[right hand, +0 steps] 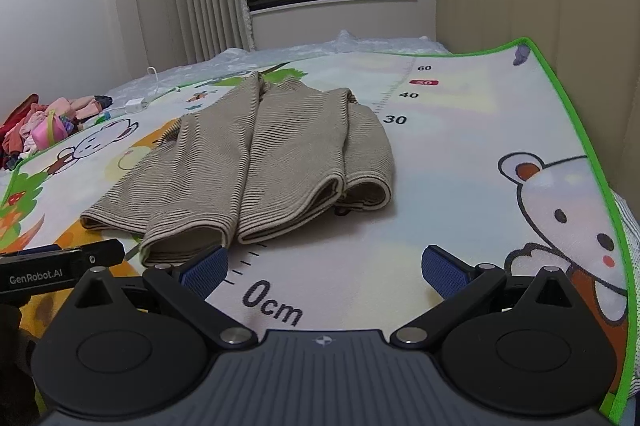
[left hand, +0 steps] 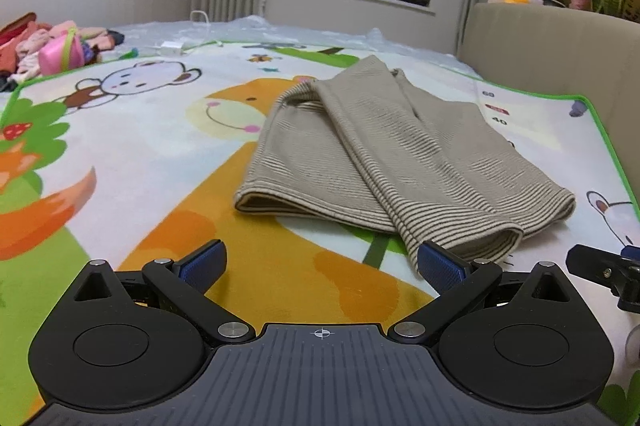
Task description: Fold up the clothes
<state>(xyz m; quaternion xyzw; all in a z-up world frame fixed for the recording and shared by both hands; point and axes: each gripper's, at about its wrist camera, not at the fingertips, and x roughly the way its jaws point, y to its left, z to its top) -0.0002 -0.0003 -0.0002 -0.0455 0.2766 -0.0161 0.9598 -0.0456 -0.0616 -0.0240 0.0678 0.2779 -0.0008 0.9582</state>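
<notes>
Both grippers are hovering spread wide, nothing pinched: left gripper (left hand: 322, 264), right gripper (right hand: 324, 266). The striped beige garment (right hand: 256, 162) is lying part-folded on the cartoon play mat (right hand: 460, 194), just ahead. Risk: a pad is catching one layer only (hems stacked loosely), dragging the fold apart.

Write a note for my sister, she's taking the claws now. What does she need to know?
Left claw: open, holding nothing, just short of the striped beige garment.
Right claw: open, holding nothing, near the same hem.
The garment lies on the cartoon play mat, its sleeves folded in over the body.
Left to do: probably fold it up from the hem. More clothes wait in a pile at the mat's far corner.
</notes>
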